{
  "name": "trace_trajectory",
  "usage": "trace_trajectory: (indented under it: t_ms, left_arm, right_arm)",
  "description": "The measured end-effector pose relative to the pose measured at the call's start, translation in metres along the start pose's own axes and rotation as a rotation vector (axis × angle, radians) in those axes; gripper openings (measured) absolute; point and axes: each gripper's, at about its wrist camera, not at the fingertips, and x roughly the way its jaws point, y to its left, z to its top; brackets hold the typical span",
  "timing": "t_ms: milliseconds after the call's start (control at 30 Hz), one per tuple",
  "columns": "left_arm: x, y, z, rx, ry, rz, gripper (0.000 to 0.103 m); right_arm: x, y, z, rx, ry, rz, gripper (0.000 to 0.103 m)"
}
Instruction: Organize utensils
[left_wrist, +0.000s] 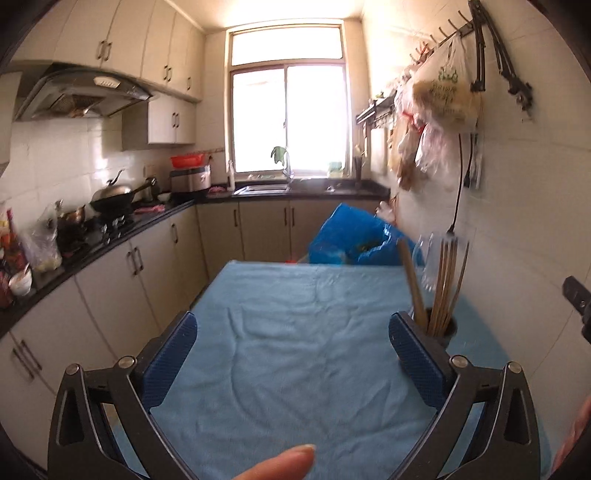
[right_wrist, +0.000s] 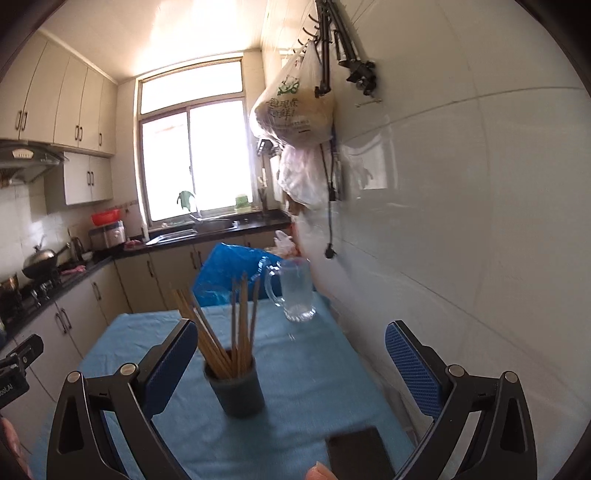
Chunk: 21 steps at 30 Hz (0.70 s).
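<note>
Left gripper (left_wrist: 293, 356): jaws spread wide, blue pads facing, nothing between them; fingertip (left_wrist: 284, 463) at lower edge. Right gripper (right_wrist: 291, 363): jaws spread wide, held level, nothing gripped; fingertip (right_wrist: 319, 472) at lower edge.

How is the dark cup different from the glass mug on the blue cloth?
The dark cup is opaque and has no visible handle; the glass mug is clear and has a handle on its left. The dark cup holds a bunch of wooden chopsticks; nothing shows inside the glass mug. The dark cup stands nearer the right gripper; the glass mug stands farther back by the wall. Both stand upright on the blue cloth.
</note>
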Motion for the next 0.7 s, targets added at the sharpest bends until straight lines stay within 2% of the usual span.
trace_trajectory:
  t_ms: [100, 233, 700]
  left_arm:
    - [-0.007, 0.002, -0.03, -0.021, 0.035, -0.028, 0.103]
    - [-0.003, -0.003, -0.051, -0.004, 0.076, -0.071, 0.103]
    - [0.019, -0.01, -0.066, 0.008, 0.176, -0.072, 0.103]
  right_arm:
    - [-0.016, 0.003, -0.024, 0.001, 0.007, -0.028, 0.103]
    - [-0.021, 0.014, -0.048, -0.037, 0.048, -0.047, 0.103]
    - [-0.006, 0.029, -0.064, -0.078, 0.126, -0.033, 0.103]
